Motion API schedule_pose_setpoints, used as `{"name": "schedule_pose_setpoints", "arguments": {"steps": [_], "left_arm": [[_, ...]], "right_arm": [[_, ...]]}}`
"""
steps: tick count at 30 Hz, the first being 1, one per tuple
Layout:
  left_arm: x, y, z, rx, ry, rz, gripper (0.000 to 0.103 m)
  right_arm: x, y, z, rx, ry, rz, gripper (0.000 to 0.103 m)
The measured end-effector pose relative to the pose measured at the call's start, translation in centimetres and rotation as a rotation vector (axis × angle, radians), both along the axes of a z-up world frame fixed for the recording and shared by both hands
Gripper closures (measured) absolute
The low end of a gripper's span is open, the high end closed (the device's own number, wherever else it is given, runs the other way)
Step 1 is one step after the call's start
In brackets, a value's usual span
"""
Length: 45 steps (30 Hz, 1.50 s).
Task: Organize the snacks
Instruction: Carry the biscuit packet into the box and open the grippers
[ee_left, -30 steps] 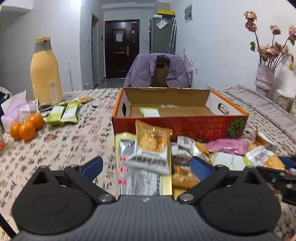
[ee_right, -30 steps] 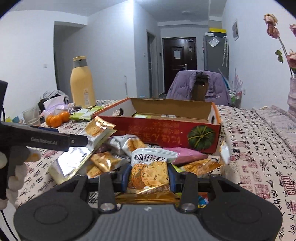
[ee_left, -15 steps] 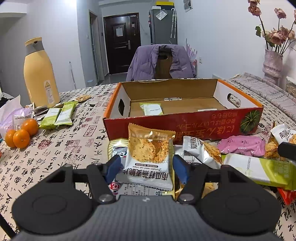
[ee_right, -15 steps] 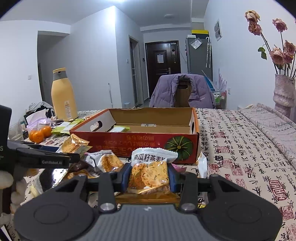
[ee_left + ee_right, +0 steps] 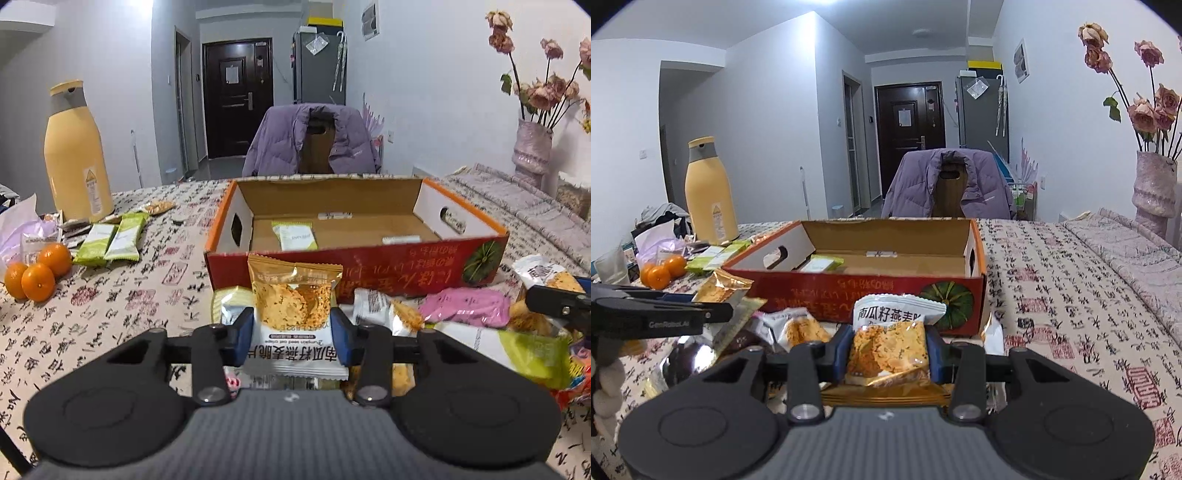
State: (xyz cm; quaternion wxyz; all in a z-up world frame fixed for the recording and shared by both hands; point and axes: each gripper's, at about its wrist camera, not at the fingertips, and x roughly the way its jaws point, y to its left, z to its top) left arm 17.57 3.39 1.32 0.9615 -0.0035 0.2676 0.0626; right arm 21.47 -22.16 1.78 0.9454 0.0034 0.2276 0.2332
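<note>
Both fingers clenched on oat-crisp packets: left gripper (image 5: pixel 293 328) on the gold-topped packet (image 5: pixel 294 295), right gripper (image 5: pixel 888 352) on the white-topped packet (image 5: pixel 889 343). Both hang just short of the pumpkin box (image 5: pixel 369 264) near wall. Lift clear of that wall, then release flat on the box floor beside the green sachet (image 5: pixel 294 236).

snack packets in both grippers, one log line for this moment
left gripper: shut on gold-topped cracker packet | right gripper: shut on white-topped cracker packet | red cardboard box: open
</note>
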Motion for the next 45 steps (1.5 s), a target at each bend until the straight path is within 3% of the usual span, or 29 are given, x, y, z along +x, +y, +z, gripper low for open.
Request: {"name": "schedule_pose_setpoints", "arguments": {"steps": [11, 22, 32, 41, 42, 43, 44, 45], "left_arm": [[1.8, 0.0, 4.3, 0.000, -0.072, -0.007, 0.059], [7.9, 0.4, 7.0, -0.019, -0.064, 0.038, 0.059], [14.0, 1.4, 4.8, -0.021, 0.055, 0.111, 0.059], [14.8, 2.3, 2.3, -0.058, 0.109, 0.120, 0.058], [14.7, 2.3, 2.3, -0.062, 0.106, 0.119, 0.052], [14.4, 2.5, 2.5, -0.068, 0.099, 0.115, 0.046], [14.1, 2.5, 2.6, -0.076, 0.091, 0.115, 0.024], [13.7, 2.7, 2.8, -0.084, 0.077, 0.123, 0.004]], "right_arm": [[3.1, 1.8, 3.7, 0.010, -0.064, -0.027, 0.063], [10.0, 4.8, 6.0, -0.007, -0.014, -0.064, 0.063], [16.7, 6.6, 3.8, -0.053, 0.133, -0.116, 0.063], [17.7, 6.8, 1.2, -0.094, 0.205, -0.103, 0.058], [17.5, 6.8, 1.2, -0.102, 0.197, -0.097, 0.055], [17.2, 6.8, 1.2, -0.103, 0.191, -0.090, 0.041], [16.9, 6.8, 1.3, -0.102, 0.185, -0.082, 0.018], [16.5, 6.7, 1.4, -0.098, 0.178, -0.077, 0.008]]}}
